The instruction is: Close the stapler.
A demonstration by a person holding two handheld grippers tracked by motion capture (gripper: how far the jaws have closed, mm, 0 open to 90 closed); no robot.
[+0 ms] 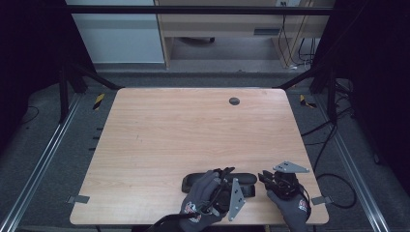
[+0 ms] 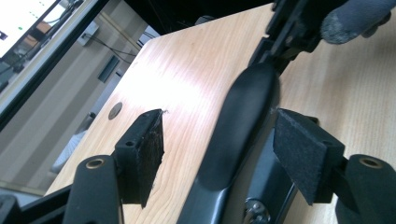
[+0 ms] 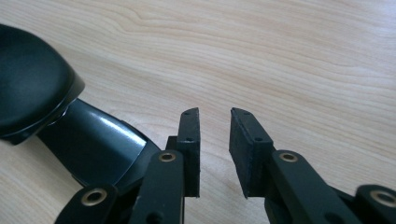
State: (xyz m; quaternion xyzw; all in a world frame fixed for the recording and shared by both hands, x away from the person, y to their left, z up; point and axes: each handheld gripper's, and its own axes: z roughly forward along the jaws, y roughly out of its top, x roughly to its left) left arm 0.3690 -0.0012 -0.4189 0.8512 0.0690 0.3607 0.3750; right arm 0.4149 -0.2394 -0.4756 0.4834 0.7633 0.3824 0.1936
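A black stapler (image 1: 244, 178) lies flat near the front edge of the wooden table (image 1: 183, 130), right of the middle. My left gripper (image 1: 225, 172) hovers over its left part, held by a gloved hand. In the left gripper view the stapler's long top (image 2: 243, 116) runs between the spread pads (image 2: 148, 142), and my left gripper (image 2: 224, 142) is open without pressing on it. My right gripper (image 1: 264, 177) sits just right of the stapler's end. It stands open (image 3: 215, 140) with a narrow gap and bare wood between its pads. The stapler's rounded end (image 3: 32, 79) lies to its left.
A round dark grommet (image 1: 234, 101) sits in the table's far side. Metal clips (image 1: 77, 198) (image 1: 323, 199) stick out at the front corners. Cables (image 1: 333, 179) trail on the floor to the right. Bare wood spreads across the table's far and left parts.
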